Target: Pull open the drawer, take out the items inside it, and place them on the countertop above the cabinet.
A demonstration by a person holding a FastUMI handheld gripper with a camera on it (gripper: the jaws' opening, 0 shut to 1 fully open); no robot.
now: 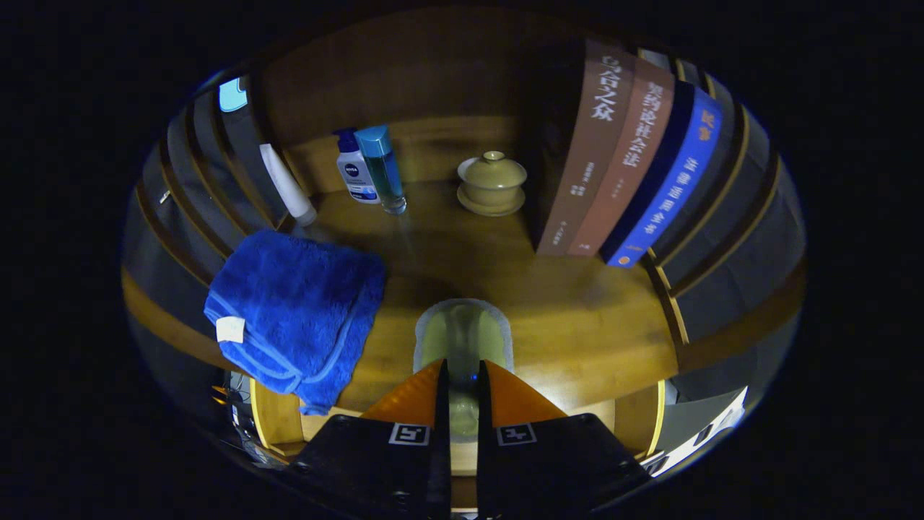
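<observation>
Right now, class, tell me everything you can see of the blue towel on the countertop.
The towel is bright blue, thick and fluffy like microfibre, with a lighter stitched hem and a small white tag at its near corner. It lies loosely folded on the wooden countertop, to one side of the tool, with its near edge hanging over the counter's front. A white tube and two bottles stand beyond it. The tool does not touch it; its fingers are closed on a pale object.

The claw [463, 383] has a black body bearing two square black-and-white markers.
</observation>
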